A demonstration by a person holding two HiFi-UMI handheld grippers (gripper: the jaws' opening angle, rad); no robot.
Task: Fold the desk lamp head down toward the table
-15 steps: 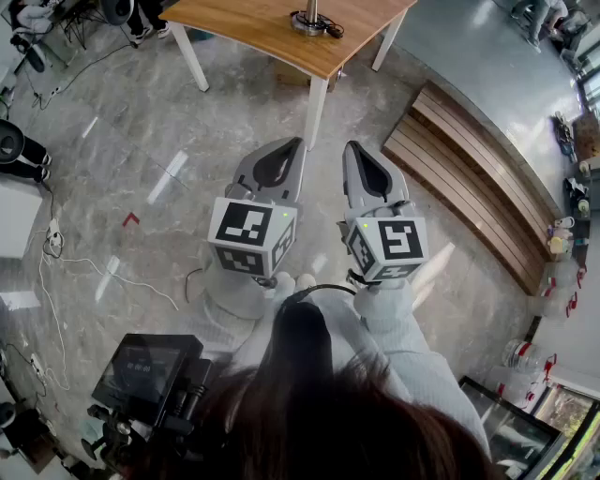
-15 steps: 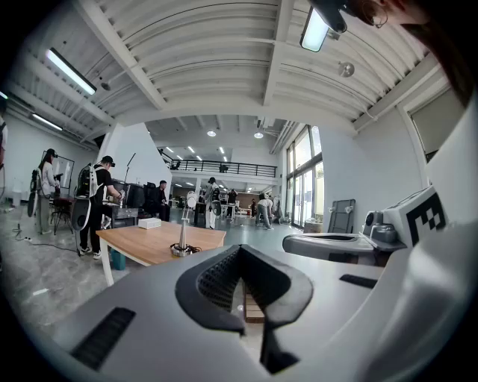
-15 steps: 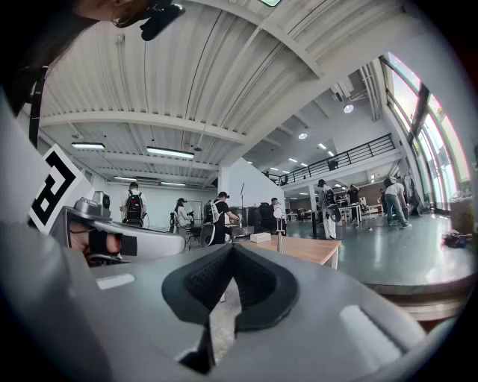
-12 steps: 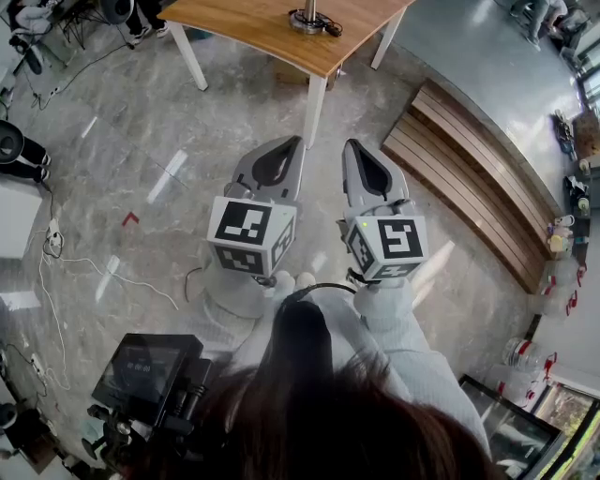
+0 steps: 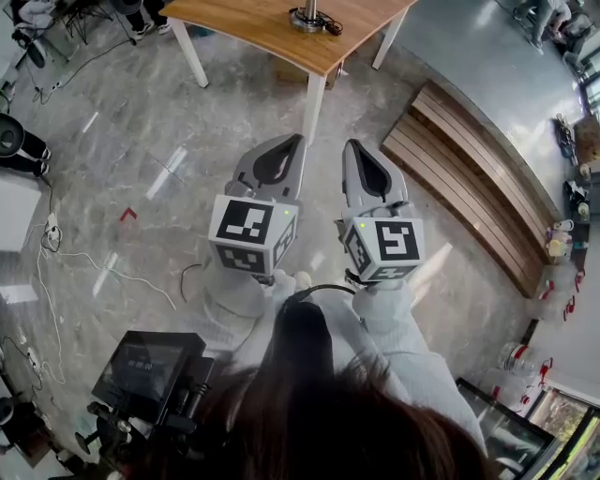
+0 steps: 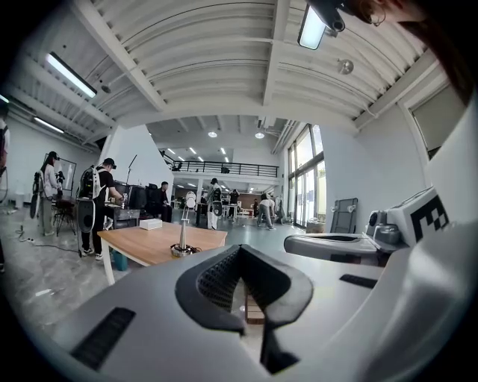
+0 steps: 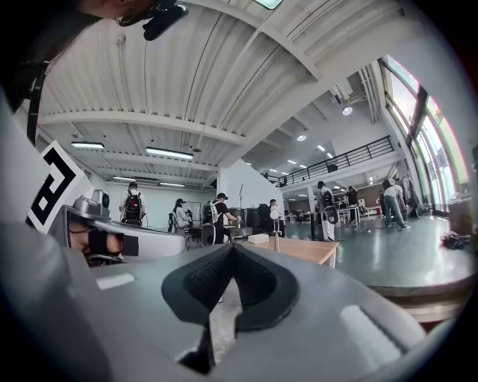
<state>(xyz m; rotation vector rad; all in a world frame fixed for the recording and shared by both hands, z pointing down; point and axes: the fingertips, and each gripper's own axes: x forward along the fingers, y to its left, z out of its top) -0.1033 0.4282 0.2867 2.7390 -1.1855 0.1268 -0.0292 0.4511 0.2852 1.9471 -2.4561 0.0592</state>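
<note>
The desk lamp [image 5: 308,17] stands on a wooden table [image 5: 258,28] at the top of the head view; only its round base and stem show there. It stands upright with its head raised in the left gripper view [image 6: 183,233] and in the right gripper view [image 7: 276,227]. My left gripper [image 5: 298,141] and right gripper [image 5: 352,146] hang side by side over the floor, well short of the table. Both point toward the table, shut and with nothing between the jaws. The closed tips show in the left gripper view [image 6: 240,251] and in the right gripper view [image 7: 233,248].
A white box [image 6: 151,224] lies on the table behind the lamp. White table legs [image 5: 315,105] face me. A slatted wooden bench [image 5: 469,178] runs along the right. Cables [image 5: 94,267] trail on the floor at left. Several people stand beyond the table.
</note>
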